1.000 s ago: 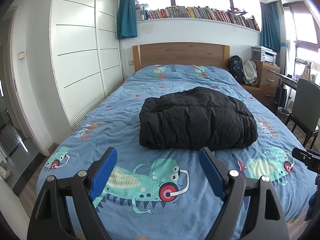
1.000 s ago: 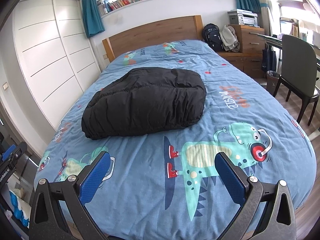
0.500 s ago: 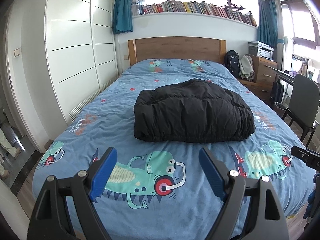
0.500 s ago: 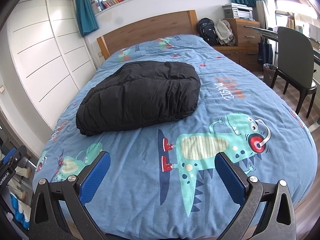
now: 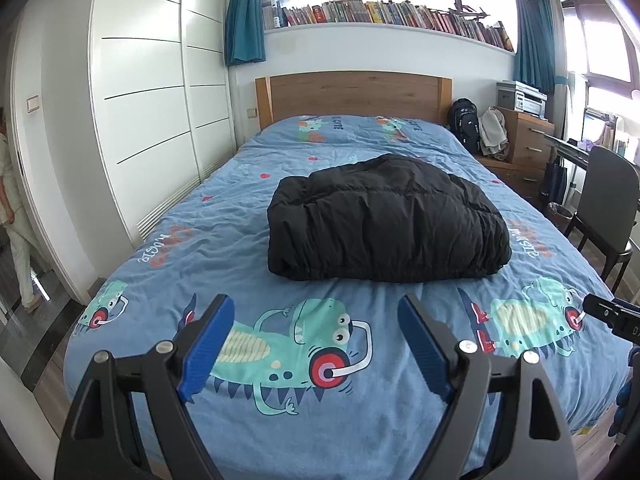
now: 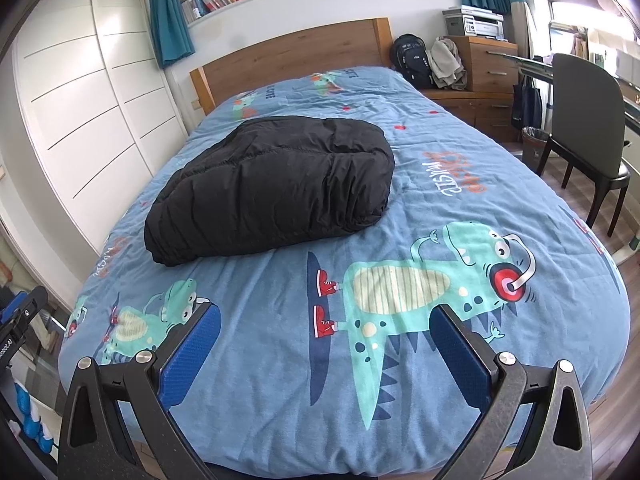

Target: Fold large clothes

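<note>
Black puffy jacket (image 5: 384,220) folded into a thick bundle, in the middle of the bed.

Lying on the blue blanket (image 5: 224,240) with green cartoon dinosaurs, nearer to the wooden headboard (image 5: 354,94) than to the foot end. Well apart from both grippers. Left gripper (image 5: 314,344) over the foot of the bed, blue pads spread wide, nothing between. Right gripper (image 6: 326,354) beside it, also released and empty. White wardrobe (image 5: 148,96) at left, dark chair (image 6: 586,120) at right.
</note>
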Demonstrator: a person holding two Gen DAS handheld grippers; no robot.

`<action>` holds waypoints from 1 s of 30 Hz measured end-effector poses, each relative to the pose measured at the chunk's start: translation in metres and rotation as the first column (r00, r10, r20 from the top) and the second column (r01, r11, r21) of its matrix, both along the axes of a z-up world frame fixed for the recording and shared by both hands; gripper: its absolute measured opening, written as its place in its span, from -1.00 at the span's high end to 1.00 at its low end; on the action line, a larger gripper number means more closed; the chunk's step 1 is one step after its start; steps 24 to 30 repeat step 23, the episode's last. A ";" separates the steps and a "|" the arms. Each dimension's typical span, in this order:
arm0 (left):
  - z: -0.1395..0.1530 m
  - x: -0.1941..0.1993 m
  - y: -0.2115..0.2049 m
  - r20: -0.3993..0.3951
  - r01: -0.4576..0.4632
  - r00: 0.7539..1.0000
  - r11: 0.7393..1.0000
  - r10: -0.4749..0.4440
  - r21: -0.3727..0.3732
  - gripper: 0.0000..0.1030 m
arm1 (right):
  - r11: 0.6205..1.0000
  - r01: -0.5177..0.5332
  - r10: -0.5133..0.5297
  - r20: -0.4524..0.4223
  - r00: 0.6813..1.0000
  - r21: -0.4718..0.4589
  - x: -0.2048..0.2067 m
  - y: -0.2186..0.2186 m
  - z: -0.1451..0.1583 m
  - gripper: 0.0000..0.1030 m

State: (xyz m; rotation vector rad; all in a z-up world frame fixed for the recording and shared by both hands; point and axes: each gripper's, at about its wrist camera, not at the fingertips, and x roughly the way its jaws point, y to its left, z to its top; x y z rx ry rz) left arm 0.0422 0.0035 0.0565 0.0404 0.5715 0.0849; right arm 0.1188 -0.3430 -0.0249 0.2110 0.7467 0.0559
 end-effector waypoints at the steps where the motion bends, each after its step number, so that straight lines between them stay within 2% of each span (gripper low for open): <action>1: -0.001 -0.001 0.000 0.000 -0.001 1.000 1.000 0.001 -0.001 -0.62 | 1.000 0.001 -0.001 0.000 1.000 -0.001 0.000 0.000 0.000 -0.99; 30: 0.001 -0.015 0.013 0.014 -0.012 1.000 1.000 0.013 -0.013 -0.62 | 1.000 -0.001 0.002 0.013 1.000 -0.020 -0.012 0.000 0.005 -0.99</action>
